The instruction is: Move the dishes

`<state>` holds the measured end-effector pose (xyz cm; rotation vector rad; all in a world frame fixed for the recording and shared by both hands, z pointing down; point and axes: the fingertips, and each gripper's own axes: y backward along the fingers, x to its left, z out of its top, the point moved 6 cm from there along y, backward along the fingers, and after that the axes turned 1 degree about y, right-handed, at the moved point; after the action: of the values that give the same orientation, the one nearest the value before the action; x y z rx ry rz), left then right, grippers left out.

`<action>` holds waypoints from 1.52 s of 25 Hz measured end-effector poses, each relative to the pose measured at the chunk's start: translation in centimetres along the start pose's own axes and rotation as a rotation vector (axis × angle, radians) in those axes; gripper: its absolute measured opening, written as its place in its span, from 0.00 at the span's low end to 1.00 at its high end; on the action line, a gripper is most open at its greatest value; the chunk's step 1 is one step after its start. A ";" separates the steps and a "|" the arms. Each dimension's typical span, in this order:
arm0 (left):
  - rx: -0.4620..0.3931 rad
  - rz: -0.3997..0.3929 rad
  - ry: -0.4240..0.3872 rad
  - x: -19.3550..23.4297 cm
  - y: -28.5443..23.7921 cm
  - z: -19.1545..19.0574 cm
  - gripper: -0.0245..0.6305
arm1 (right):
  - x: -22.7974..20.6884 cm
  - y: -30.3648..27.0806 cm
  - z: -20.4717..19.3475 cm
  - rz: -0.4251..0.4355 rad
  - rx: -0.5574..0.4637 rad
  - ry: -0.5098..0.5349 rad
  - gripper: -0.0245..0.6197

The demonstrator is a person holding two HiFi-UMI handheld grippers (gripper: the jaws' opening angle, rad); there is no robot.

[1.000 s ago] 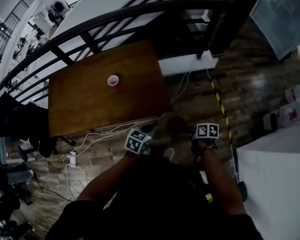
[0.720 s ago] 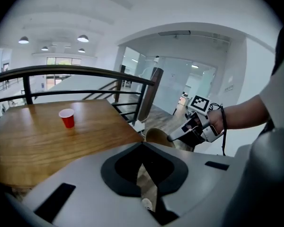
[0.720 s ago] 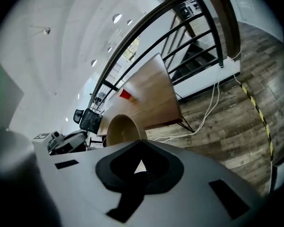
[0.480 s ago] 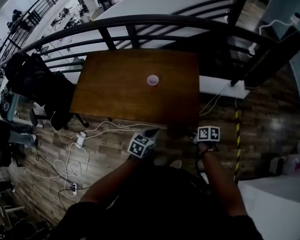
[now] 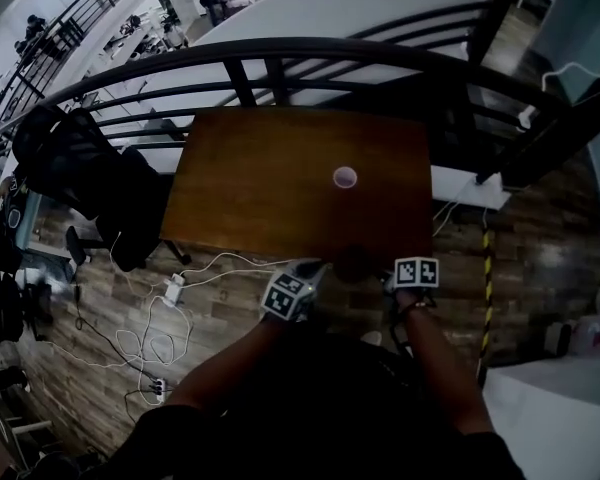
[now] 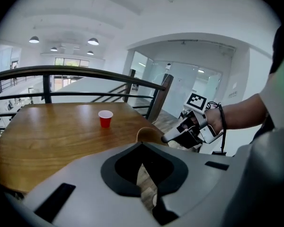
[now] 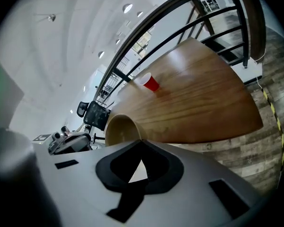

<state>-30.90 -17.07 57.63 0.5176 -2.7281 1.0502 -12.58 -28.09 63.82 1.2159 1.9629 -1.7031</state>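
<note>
1. the bowl (image 5: 355,263) was off the table (image 5: 270,198), in the air just short of its near edge, between the two hand-held grippers.
2. the right hand-held gripper (image 6: 174,137) was almost fully closed. the left gripper view showed its tip right at the bowl's rim, so i read it as pinching that rim; a thin wall would explain jaws that near together.
3. the left hand-held gripper (image 5: 308,268) also had its jaws nearly together. only a sliver of floor (image 5: 230,298) showed through the gap and nothing sat in it. it hung just beside the bowl, probably as a guard rather than a second grip.
4. the red cup (image 5: 345,176) stood upright near the middle of the table, well apart from the bowl and from both grippers.
5. both grippers pointed forward and down at the table edge. my read: the bowl was mid-carry, heading for a set-down on the table.
6. a one-sided rim pinch let the bowl hang tilted, and in the right gripper view its opening faced sideways. the risk was a swing or slip.
7. the next move needed to clear the edge, then lower onto bare wood on the near side, away from the cup.
</note>
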 end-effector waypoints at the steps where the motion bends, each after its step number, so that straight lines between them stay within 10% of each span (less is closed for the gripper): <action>1: -0.003 -0.004 -0.002 1.0 0.4 0.2 0.02 | 0.9 -0.8 0.4 -0.004 0.001 0.008 0.06; 17: -0.024 0.014 0.003 12.0 5.5 -0.6 0.02 | 9.4 -10.7 5.2 -0.013 0.042 0.085 0.06; 38: -0.015 0.148 0.136 19.4 -0.7 5.0 0.02 | 7.5 -16.0 17.8 0.017 0.142 0.133 0.06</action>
<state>-48.73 -25.89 59.85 0.2347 -2.6848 1.0552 -34.30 -40.55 64.84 1.4251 1.9267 -1.8233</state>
